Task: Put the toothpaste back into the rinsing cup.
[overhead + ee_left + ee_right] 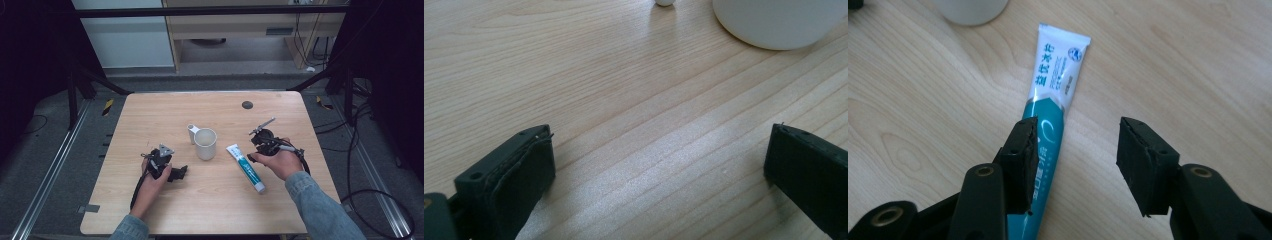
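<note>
right gripper (1075,165) | jaws parted, gripping nothing | toothpaste tube (1050,115) flat on table, beside one jaw, partly between them

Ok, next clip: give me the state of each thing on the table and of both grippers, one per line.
Toothpaste tube: lying flat on the table, cap end toward the person, not lifted.
Mug: upright, nothing visible inside, untouched.
Right gripper: jaws apart, one jaw over the tube, no grip yet.
Left gripper: jaws wide apart over bare wood, holding nothing.
</note>
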`<state>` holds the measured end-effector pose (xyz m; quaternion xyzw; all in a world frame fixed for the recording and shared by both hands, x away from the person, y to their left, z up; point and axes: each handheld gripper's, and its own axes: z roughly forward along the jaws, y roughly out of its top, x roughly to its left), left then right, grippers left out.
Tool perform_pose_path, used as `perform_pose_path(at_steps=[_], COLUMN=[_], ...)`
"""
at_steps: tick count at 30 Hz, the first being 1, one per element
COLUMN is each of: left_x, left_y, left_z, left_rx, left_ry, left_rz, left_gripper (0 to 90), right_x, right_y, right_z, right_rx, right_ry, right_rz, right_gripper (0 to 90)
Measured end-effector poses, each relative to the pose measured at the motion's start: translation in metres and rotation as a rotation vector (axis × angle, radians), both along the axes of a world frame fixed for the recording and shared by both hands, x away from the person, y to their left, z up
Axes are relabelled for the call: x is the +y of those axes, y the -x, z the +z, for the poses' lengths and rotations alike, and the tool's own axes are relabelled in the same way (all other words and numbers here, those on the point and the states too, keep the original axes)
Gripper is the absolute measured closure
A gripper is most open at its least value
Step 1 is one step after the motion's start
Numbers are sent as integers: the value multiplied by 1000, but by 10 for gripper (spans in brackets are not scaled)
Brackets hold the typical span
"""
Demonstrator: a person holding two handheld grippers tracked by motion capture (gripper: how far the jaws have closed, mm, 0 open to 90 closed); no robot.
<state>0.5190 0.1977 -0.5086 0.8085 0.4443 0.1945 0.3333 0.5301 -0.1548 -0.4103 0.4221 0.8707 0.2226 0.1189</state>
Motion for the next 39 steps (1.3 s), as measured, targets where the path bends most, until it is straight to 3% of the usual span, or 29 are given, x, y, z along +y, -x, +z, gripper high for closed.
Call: perform_pose_path(at_steps=[5, 11, 23, 39], left_x=[0, 0, 0, 1], left_y=[0, 0, -2, -3], left_z=[0, 0, 0, 0], left_rx=[-3, -3, 1, 2], left_ry=[6, 6, -2, -1], left_rz=[3, 3, -7, -12], left_gripper=[0, 0, 0, 0], right_x=[6, 13, 19, 38], right_y=[-6, -11, -20, -23], right_z=[7, 4, -11, -39], right_rx=[-8, 17, 59, 118], right_ry=[7, 20, 38, 38], right_rz=[3, 7, 10, -35], right_gripper=[511, 513, 500, 523])
